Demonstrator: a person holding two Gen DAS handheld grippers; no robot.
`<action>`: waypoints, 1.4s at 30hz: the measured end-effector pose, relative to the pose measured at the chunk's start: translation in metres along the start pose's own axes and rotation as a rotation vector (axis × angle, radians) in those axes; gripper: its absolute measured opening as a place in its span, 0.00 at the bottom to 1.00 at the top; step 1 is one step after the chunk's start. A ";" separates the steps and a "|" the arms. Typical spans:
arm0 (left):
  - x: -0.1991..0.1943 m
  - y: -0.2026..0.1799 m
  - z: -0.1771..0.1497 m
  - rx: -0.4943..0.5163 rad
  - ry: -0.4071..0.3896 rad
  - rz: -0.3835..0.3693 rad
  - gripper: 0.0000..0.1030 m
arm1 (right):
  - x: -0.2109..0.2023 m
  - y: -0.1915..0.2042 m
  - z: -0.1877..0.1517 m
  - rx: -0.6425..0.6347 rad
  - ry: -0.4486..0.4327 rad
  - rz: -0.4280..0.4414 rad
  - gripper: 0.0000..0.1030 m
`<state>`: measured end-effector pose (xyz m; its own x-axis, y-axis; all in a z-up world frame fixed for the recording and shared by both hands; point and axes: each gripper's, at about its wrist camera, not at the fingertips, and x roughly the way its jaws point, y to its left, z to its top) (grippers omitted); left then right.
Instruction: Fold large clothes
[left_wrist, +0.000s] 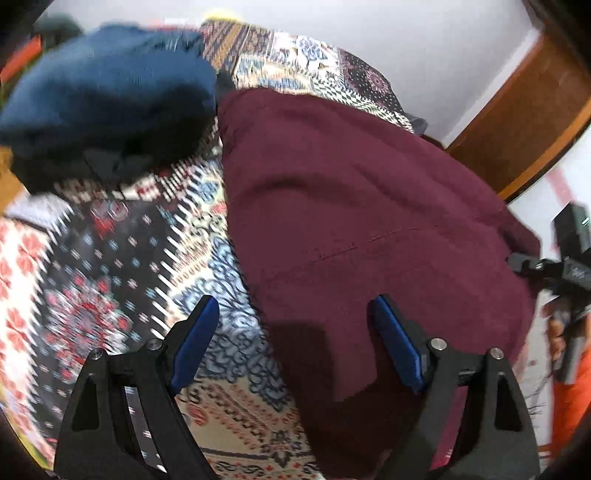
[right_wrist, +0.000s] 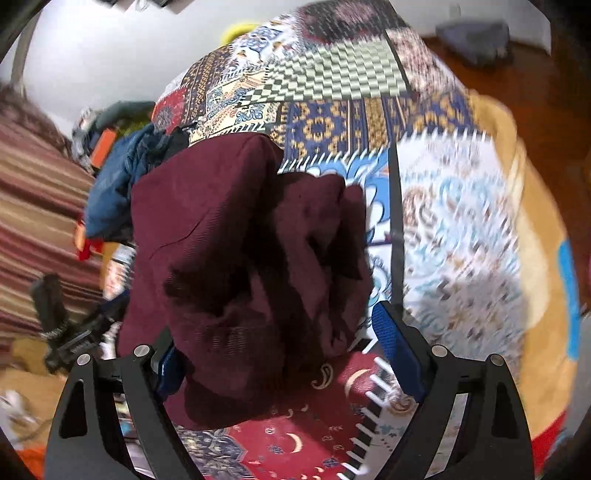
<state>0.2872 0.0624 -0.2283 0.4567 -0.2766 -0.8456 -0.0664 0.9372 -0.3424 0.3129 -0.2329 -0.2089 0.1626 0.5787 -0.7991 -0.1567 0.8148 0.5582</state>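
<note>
Legible text, labels, brands, numbers: none found in either view. The patterned bedspread (left_wrist: 122, 258) carries ornament only. Marks on the black device (left_wrist: 572, 258) at right, possibly lettering, are too blurred to read.

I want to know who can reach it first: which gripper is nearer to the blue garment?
Left. The left gripper hovers open over the bedspread, with the blue garment ahead to its left. The right gripper sits across the maroon garment from it.

Even indoor light, motion blur, fisheye-warped edges.
</note>
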 end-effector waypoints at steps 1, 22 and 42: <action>0.003 0.003 0.002 -0.026 0.020 -0.035 0.83 | 0.002 -0.002 0.002 0.012 0.011 0.010 0.86; 0.070 0.004 0.029 -0.246 0.174 -0.295 0.97 | 0.029 0.002 0.024 0.043 0.053 -0.031 0.98; -0.054 -0.084 0.082 0.075 -0.070 -0.212 0.30 | -0.029 0.056 0.018 -0.064 -0.114 0.074 0.20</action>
<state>0.3406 0.0157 -0.1199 0.5143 -0.4556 -0.7266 0.1021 0.8737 -0.4756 0.3172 -0.2030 -0.1501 0.2572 0.6402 -0.7238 -0.2338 0.7680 0.5962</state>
